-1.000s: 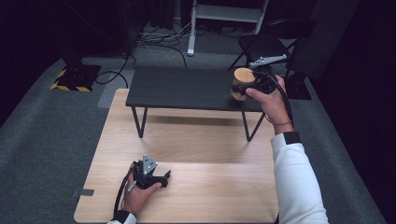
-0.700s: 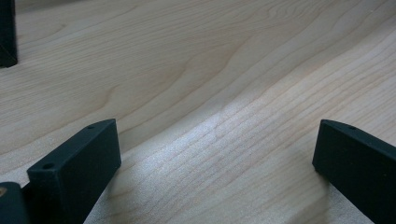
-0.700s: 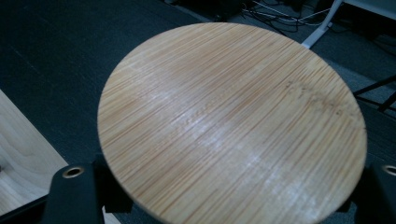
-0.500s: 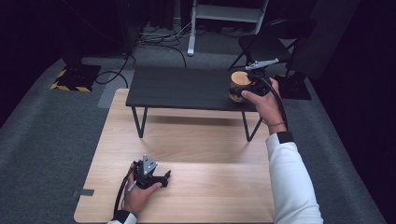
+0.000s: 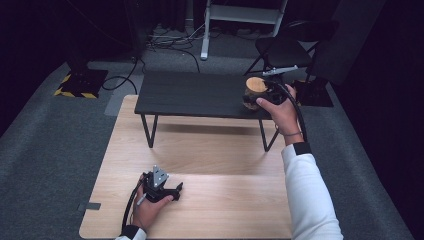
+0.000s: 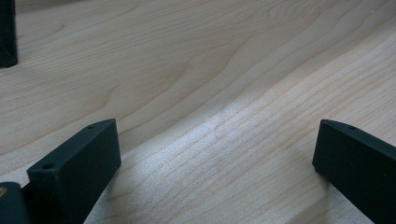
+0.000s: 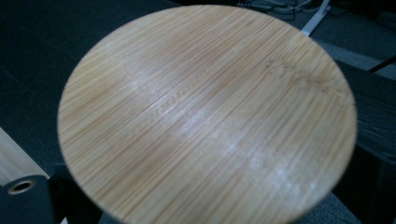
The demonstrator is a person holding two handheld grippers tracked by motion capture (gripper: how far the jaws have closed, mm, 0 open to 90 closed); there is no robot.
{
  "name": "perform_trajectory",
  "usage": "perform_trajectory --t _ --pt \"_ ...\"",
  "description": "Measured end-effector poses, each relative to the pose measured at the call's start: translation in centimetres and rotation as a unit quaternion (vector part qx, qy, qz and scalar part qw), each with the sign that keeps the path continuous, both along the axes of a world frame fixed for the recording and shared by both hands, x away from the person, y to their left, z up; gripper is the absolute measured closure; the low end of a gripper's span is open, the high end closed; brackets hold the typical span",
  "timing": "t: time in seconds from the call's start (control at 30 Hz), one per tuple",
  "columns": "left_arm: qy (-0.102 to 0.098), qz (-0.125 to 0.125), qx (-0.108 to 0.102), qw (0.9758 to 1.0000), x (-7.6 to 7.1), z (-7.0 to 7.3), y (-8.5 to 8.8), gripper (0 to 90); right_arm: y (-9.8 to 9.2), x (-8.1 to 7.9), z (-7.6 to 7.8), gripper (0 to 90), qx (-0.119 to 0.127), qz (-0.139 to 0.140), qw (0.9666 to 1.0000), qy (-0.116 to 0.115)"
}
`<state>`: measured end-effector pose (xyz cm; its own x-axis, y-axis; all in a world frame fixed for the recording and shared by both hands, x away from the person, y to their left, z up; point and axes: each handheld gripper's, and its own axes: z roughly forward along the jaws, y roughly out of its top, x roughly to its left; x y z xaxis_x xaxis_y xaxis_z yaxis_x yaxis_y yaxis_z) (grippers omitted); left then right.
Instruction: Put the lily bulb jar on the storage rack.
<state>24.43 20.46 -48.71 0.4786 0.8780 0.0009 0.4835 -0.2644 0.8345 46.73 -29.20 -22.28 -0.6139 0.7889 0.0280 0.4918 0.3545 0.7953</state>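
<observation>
A dark jar with a round bamboo lid (image 5: 255,89) is at the right end of the low black table (image 5: 195,95). My right gripper (image 5: 262,97) is shut on the jar's side, the hand right behind it. In the right gripper view the lid (image 7: 205,116) sits very close and hides the jaws. I cannot tell whether the jar rests on the black table or hangs just above it. My left gripper (image 5: 172,190) lies on the light wooden table (image 5: 215,165) near its front left. It is open (image 6: 215,154), with only bare wood between its jaws.
The black table stands on the far half of the wooden table, and one of its legs (image 6: 7,32) appears in the left gripper view. Behind are a black chair (image 5: 287,47), a white stand (image 5: 240,15), floor cables (image 5: 165,42) and a yellow-striped base (image 5: 80,82).
My right gripper has carried the jar a little to the left, over the black table's right end. The left gripper has stayed where it was.
</observation>
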Motion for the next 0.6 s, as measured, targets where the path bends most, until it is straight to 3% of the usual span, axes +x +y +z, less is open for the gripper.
perform_trajectory --t 0.07,0.2,0.43,0.5,0.6 --pt "0.0 0.0 0.0 1.0 0.0 0.0 0.0 0.9 -0.3 -0.2 -0.2 7.6 0.008 0.003 1.0 0.0" --pt "0.0 0.0 0.0 1.0 0.0 0.0 0.0 0.9 -0.9 -1.9 -0.2 6.9 0.017 -0.005 0.9991 -0.039" --pt "0.0 -0.001 0.0 1.0 0.0 0.0 0.0 0.9 -2.2 -3.8 0.7 4.7 0.017 -0.014 0.999 -0.039" --pt "0.0 -0.001 0.0 1.0 0.0 0.0 0.0 0.9 -2.9 -4.7 0.4 5.0 0.027 -0.012 0.9982 -0.052" --pt "0.0 0.0 0.0 1.0 0.0 0.0 0.0 0.9 -3.5 -5.7 0.2 5.0 0.026 -0.013 0.9982 -0.053"
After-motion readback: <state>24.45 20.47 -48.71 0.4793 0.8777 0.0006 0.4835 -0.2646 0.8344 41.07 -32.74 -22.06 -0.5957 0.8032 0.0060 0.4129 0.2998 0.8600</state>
